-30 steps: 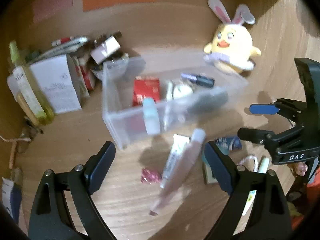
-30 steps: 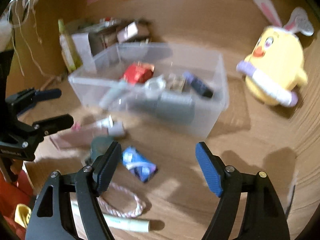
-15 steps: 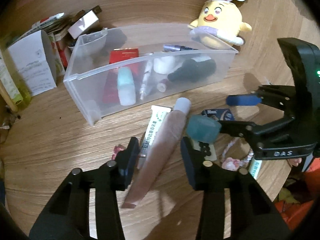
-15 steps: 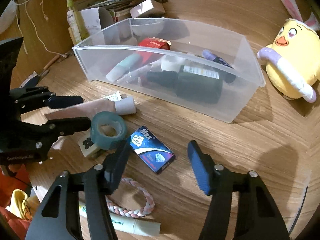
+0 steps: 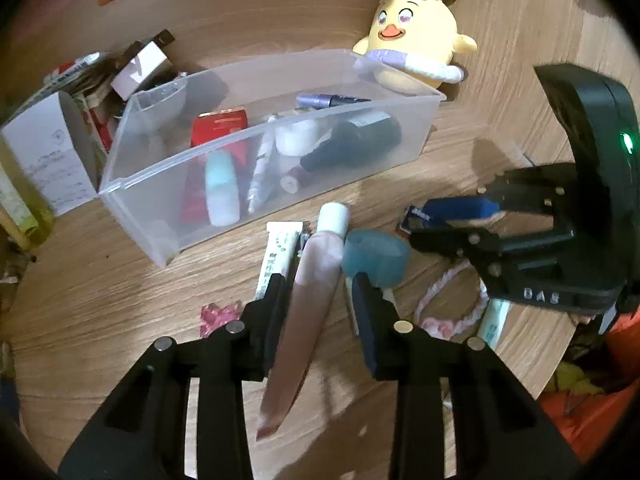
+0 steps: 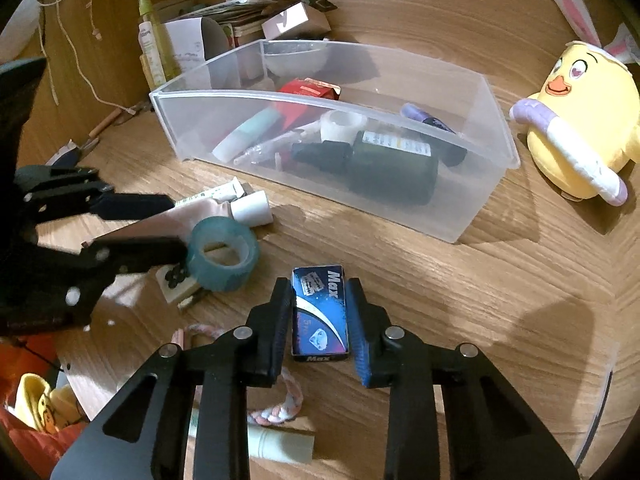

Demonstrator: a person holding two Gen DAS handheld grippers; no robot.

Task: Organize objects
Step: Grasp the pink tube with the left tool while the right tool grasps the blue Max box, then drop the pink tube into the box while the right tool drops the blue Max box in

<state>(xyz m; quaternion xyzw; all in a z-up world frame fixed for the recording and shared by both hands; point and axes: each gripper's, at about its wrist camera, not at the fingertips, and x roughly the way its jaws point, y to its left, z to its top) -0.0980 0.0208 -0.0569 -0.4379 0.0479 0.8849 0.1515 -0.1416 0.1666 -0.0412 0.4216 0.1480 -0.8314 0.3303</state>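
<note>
A clear plastic bin holds a dark bottle, a red box, tubes and a white roll. My left gripper has closed around a pink tube with a white cap, lying on the wooden table. My right gripper has closed around a blue "Max" box. A teal tape roll lies between the two grippers.
A white tube, a pink wrapper, a braided pink cord and a pale green tube lie on the table. A yellow chick plush sits beside the bin. Boxes and a bottle stand behind it.
Both grippers came down to the table and narrowed. The left jaws closed in around the pink tube. The right jaws closed in around the blue box.
</note>
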